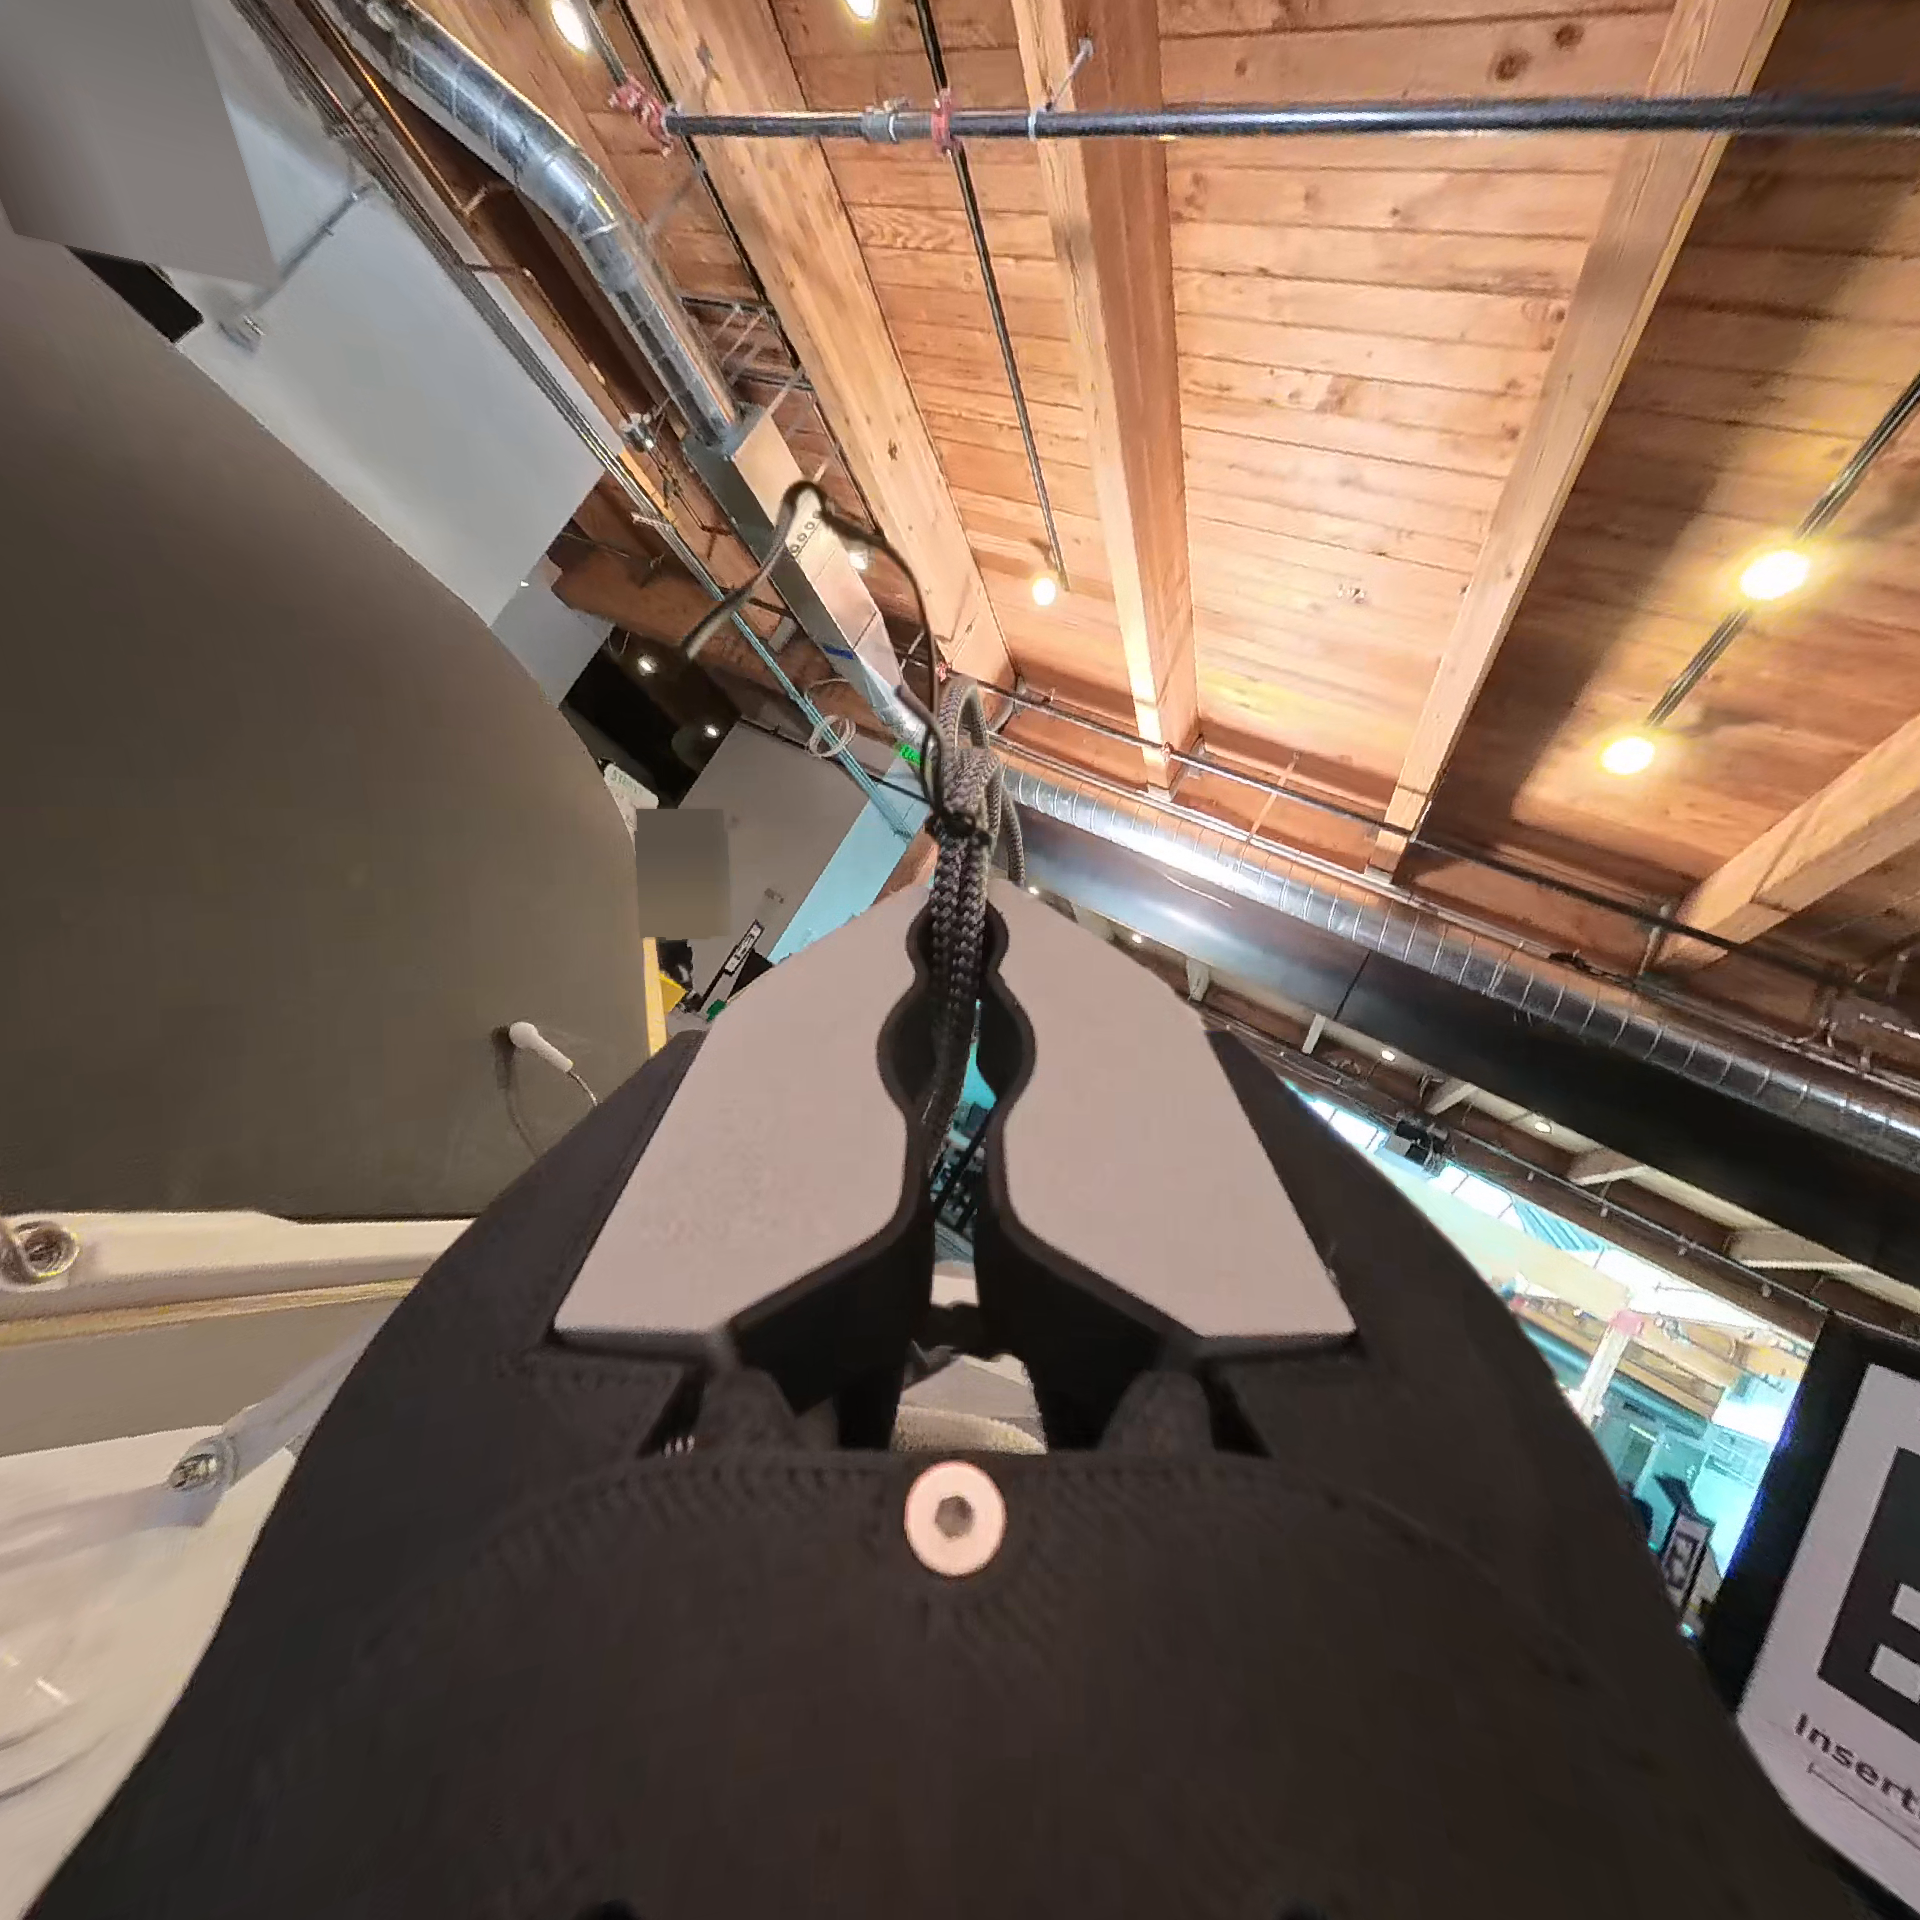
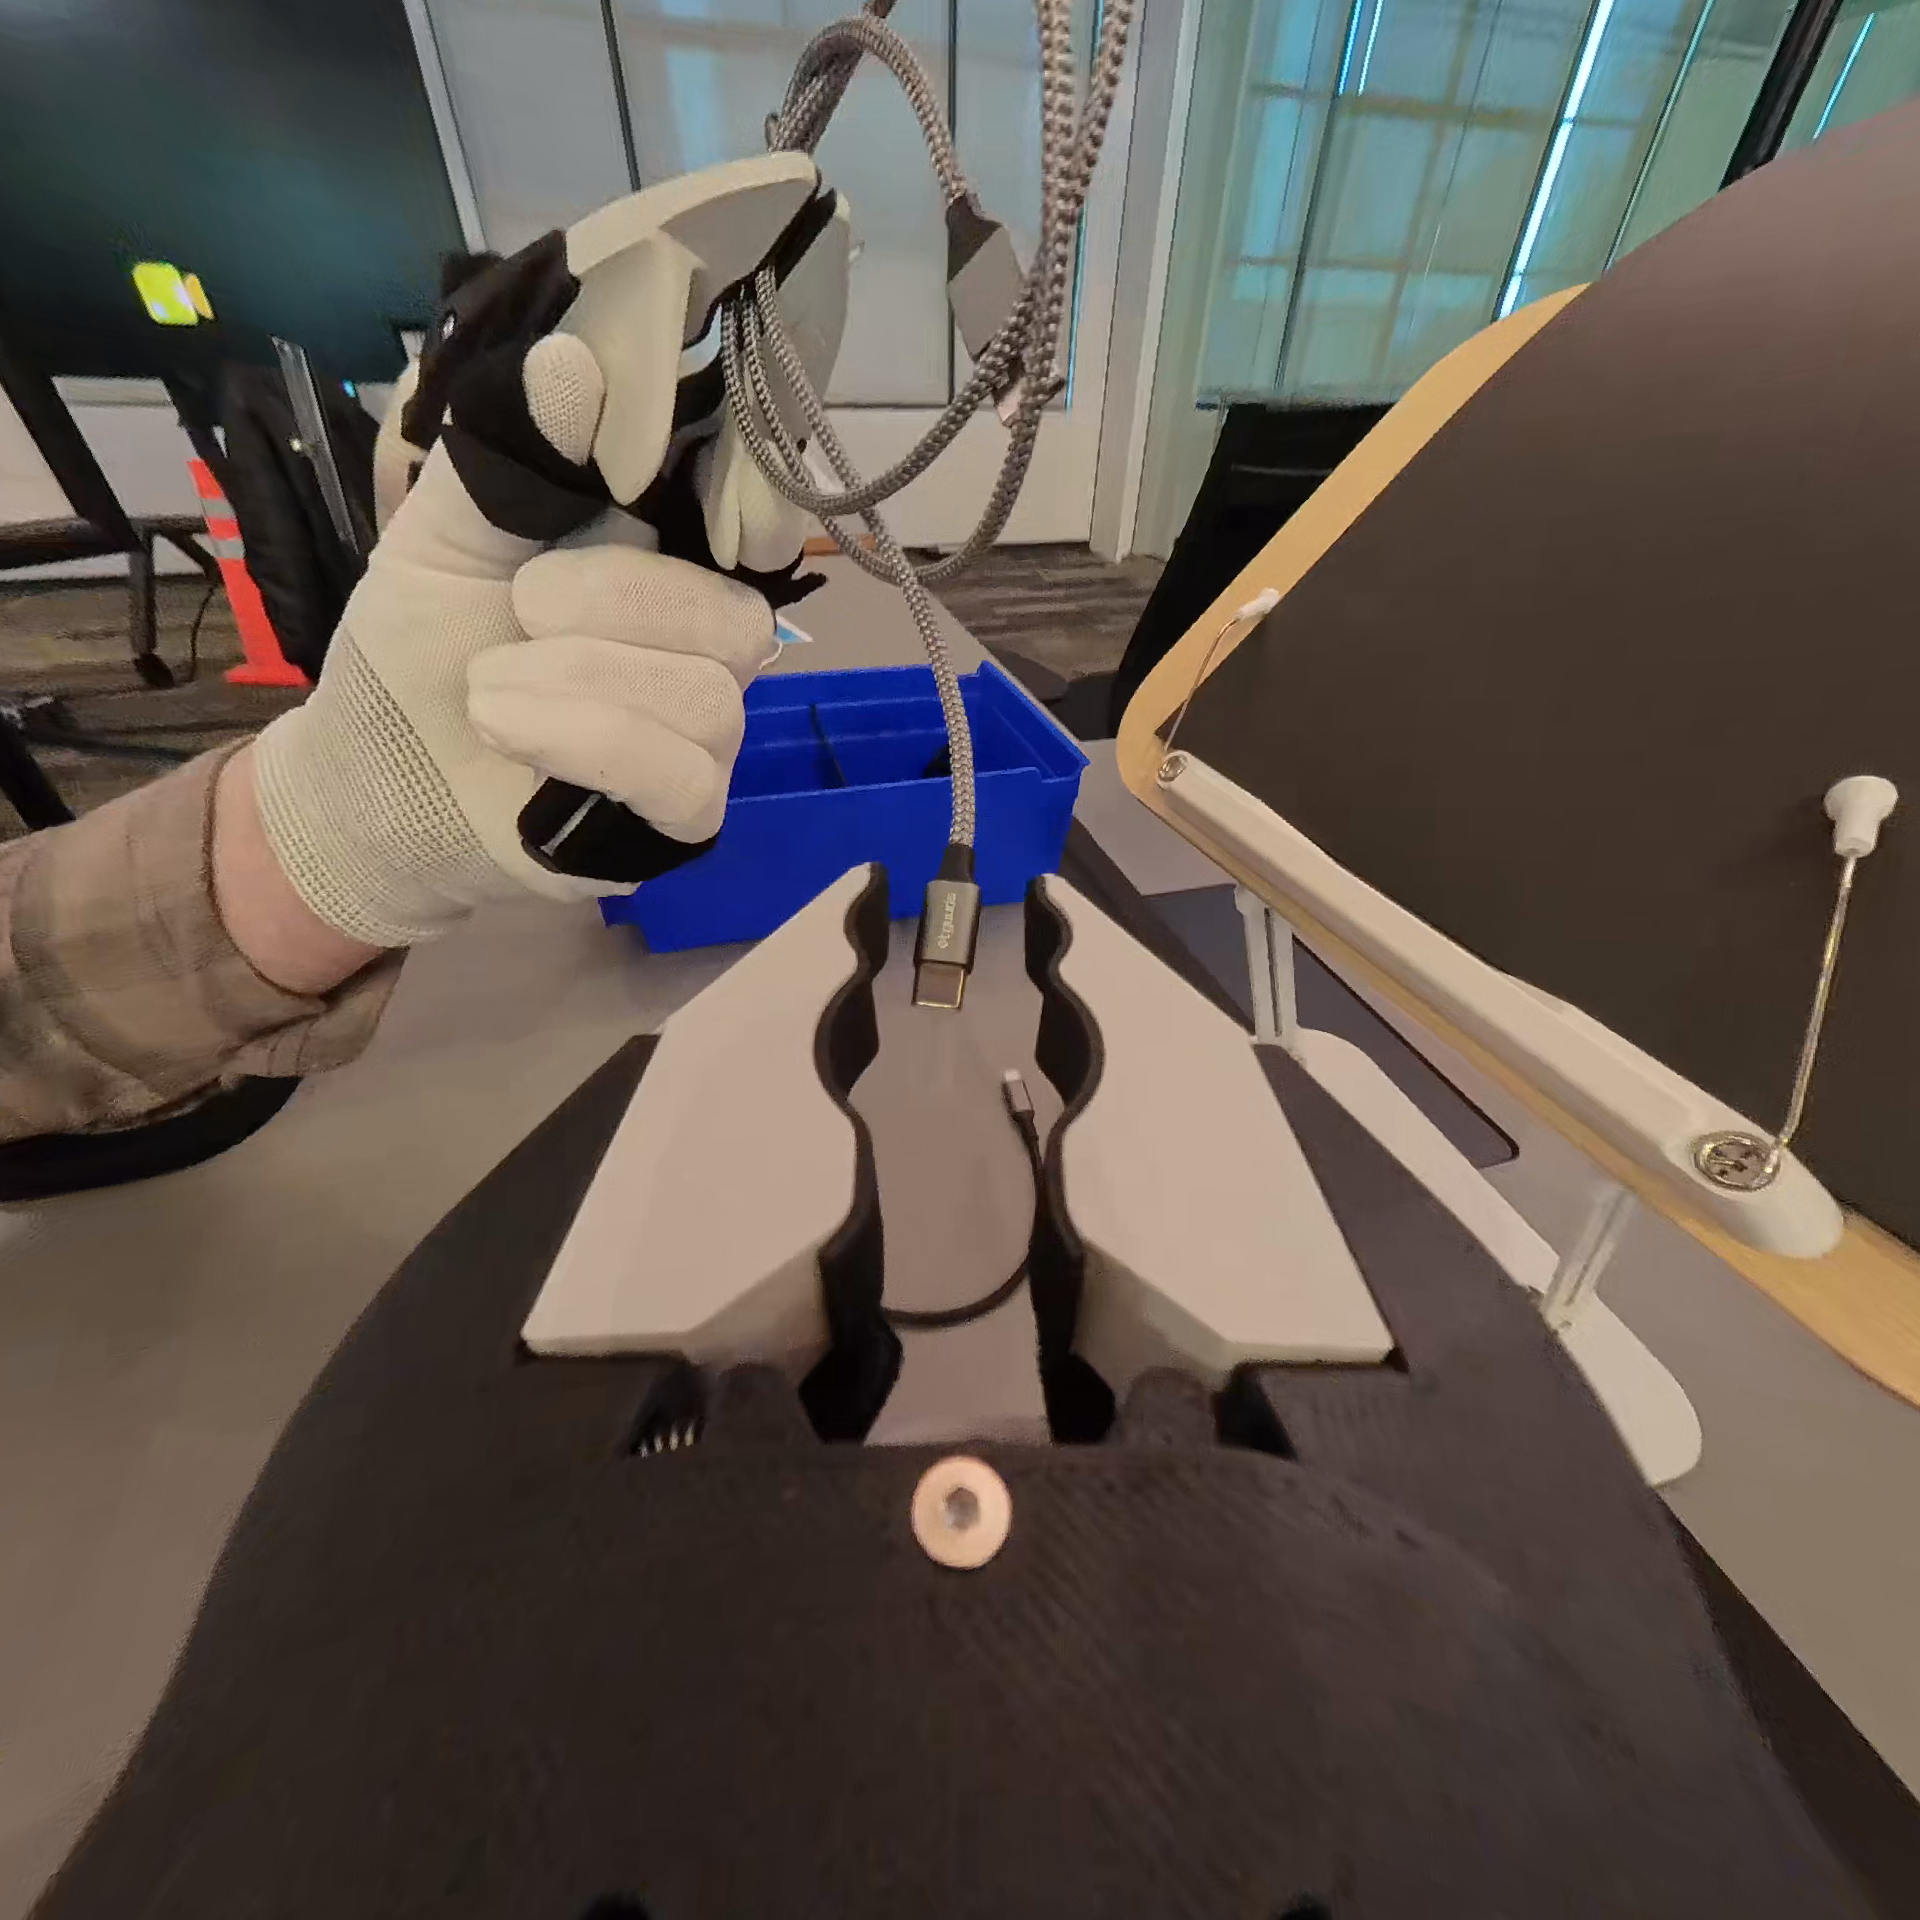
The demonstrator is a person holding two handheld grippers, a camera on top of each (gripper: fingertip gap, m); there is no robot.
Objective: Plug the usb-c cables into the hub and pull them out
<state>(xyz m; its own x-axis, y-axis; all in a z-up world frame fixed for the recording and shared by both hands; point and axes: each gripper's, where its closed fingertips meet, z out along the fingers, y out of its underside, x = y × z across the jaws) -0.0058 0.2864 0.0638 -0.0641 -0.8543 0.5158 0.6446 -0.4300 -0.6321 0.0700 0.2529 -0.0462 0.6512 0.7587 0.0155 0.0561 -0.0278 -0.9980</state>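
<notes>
Pinching braided cables (image 1: 961,935), the left hand-held gripper (image 1: 954,940) dangles a plug (image 2: 943,943) between the spread right hand-held gripper (image 2: 954,914), blue bin (image 2: 883,821) beyond.

The left gripper (image 1: 954,940) tilts steeply upward, its grey fingers (image 1: 790,1101) pressed together on a braided cable (image 1: 956,925); in the right wrist view it stands raised at upper left, gripped by a white-gloved hand (image 2: 540,665) with a plaid sleeve behind. The right gripper (image 2: 956,935) points forward and slightly down; its jaws stand parted, holding nothing.
</notes>
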